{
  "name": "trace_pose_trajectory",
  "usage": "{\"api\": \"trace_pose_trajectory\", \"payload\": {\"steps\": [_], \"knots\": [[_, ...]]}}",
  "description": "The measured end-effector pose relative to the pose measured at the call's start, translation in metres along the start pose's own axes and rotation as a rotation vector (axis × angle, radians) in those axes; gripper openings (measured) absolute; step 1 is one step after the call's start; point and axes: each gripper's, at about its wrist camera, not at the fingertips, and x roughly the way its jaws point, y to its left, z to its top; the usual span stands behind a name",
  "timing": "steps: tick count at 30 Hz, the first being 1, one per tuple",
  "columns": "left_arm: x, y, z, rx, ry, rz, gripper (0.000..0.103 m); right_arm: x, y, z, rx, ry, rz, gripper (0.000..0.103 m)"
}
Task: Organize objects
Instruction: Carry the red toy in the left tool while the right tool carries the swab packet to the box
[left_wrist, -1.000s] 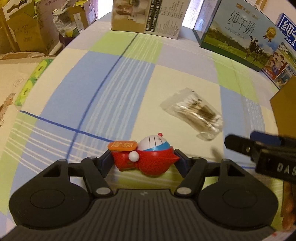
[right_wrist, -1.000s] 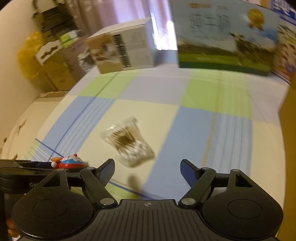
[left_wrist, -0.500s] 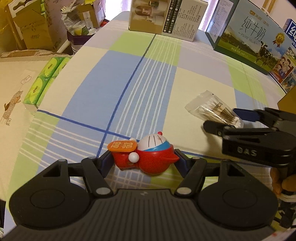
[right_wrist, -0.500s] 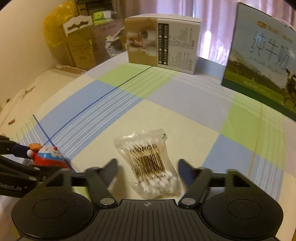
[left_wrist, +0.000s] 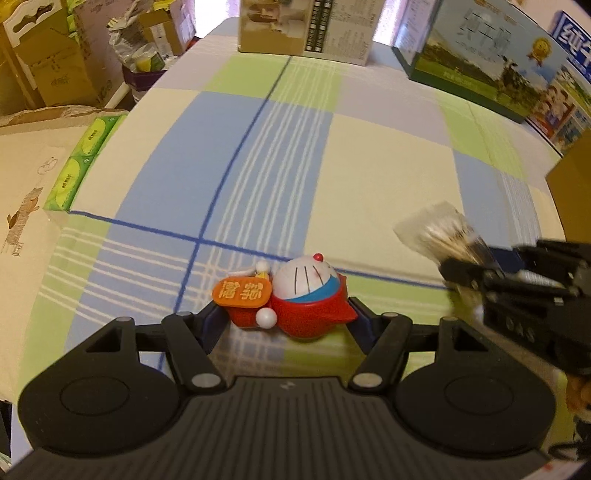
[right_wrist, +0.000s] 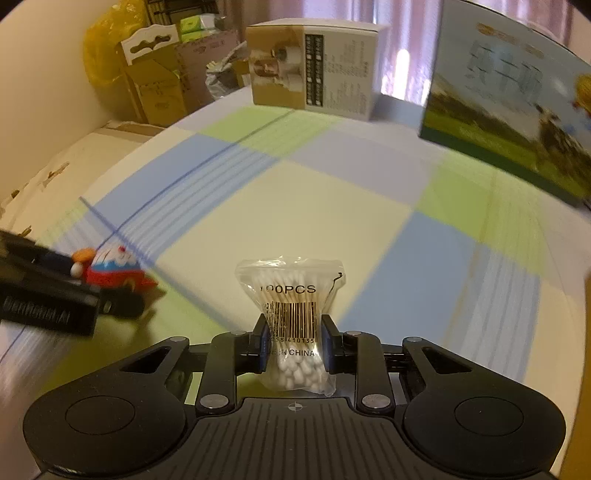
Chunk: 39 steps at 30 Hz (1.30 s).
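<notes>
Toy, a red, white and blue cartoon figure with an orange tag, sits clamped between the fingers of the left gripper in the left wrist view, over a checked cloth of blue, green, cream and lilac squares crossed by dark blue lines. At the right edge the right gripper reaches in with a blurred swab bag pinched in its tips. At the far end of the cloth stand a brown-and-white box and a milk carton printed with a green field. To the left, beside the cloth, lie green tissue packs on a cream surface, and cardboard boxes are piled behind.

From the right wrist, the right gripper is clenched on the swab bag, a clear packet of white cotton swabs marked with a barcode, squeezed narrow at its middle and held upright above the cloth. The left gripper shows at the left edge, blurred, with the toy in its tips. The brown-and-white box and milk carton stand at the back, with pinkish curtains behind them, and cardboard boxes and a yellow bag against the left wall.
</notes>
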Motion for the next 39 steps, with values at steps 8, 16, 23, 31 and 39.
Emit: {"api": "trace_pose_trajectory", "payload": {"steps": [8, 16, 23, 31, 39], "knots": [[-0.017, -0.015, -0.029, 0.057, 0.027, -0.037, 0.065, -0.055, 0.004, -0.066, 0.069, 0.033, -0.020, 0.022], [-0.037, -0.041, -0.067, 0.143, 0.067, -0.102, 0.065, -0.106, 0.001, -0.119, 0.137, 0.072, -0.056, 0.022], [-0.053, -0.074, -0.104, 0.245, 0.092, -0.169, 0.065, -0.140, -0.002, -0.156, 0.195, 0.082, -0.090, 0.022], [-0.058, -0.096, -0.116, 0.278, 0.087, -0.182, 0.065, -0.156, -0.002, -0.175, 0.217, 0.077, -0.078, 0.022], [-0.073, -0.119, -0.129, 0.314, 0.076, -0.209, 0.065, -0.177, -0.011, -0.186, 0.240, 0.052, -0.056, 0.020]]}}
